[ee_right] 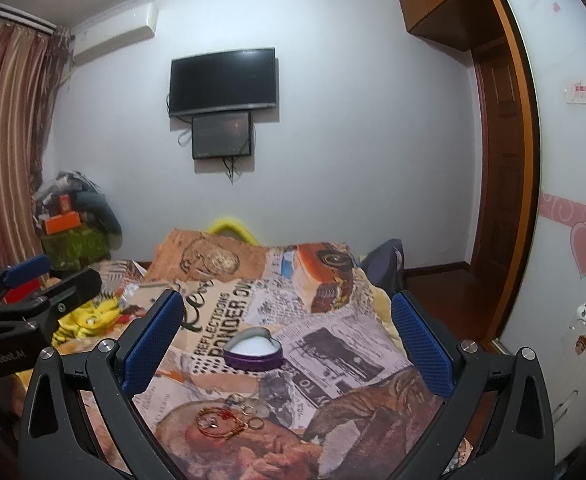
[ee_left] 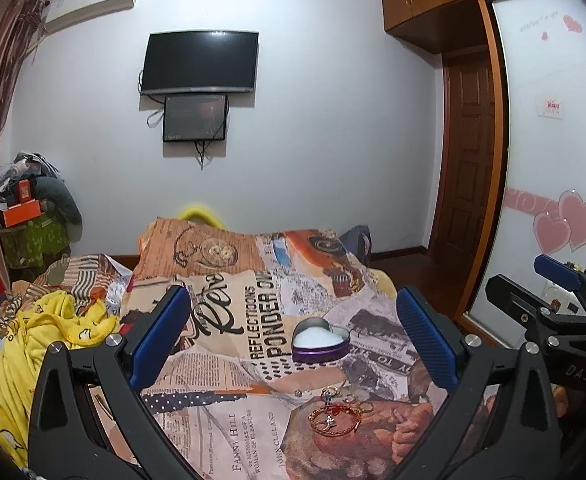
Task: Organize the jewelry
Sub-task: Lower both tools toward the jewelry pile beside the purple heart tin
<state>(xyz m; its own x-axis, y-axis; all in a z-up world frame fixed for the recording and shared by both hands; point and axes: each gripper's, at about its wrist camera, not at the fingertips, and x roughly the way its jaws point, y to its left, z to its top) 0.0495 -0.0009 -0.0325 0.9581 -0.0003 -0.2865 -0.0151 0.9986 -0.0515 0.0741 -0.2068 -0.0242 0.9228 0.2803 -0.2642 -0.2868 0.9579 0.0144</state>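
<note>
A purple heart-shaped tin [ee_left: 320,343] [ee_right: 253,353] with white lining sits open on the printed bedspread [ee_left: 229,400] [ee_right: 333,360]. Nearer to me lies a small heap of gold jewelry [ee_left: 335,414] [ee_right: 223,420]: a bangle, rings and a bit of red. A tiny separate piece [ee_left: 299,393] lies left of the heap. My left gripper [ee_left: 293,336] hangs open above the bed, with the tin between its blue pads. My right gripper [ee_right: 289,344] is open too, holding nothing, and shows at the right edge of the left wrist view [ee_left: 549,292].
Yellow clothing [ee_left: 41,344] [ee_right: 89,320] is piled on the bed's left side. A cluttered stand with an orange box [ee_left: 21,212] stands in the left corner. A wardrobe with heart decals [ee_left: 553,200] and a wooden door [ee_left: 465,160] are to the right. A television [ee_left: 201,62] hangs ahead.
</note>
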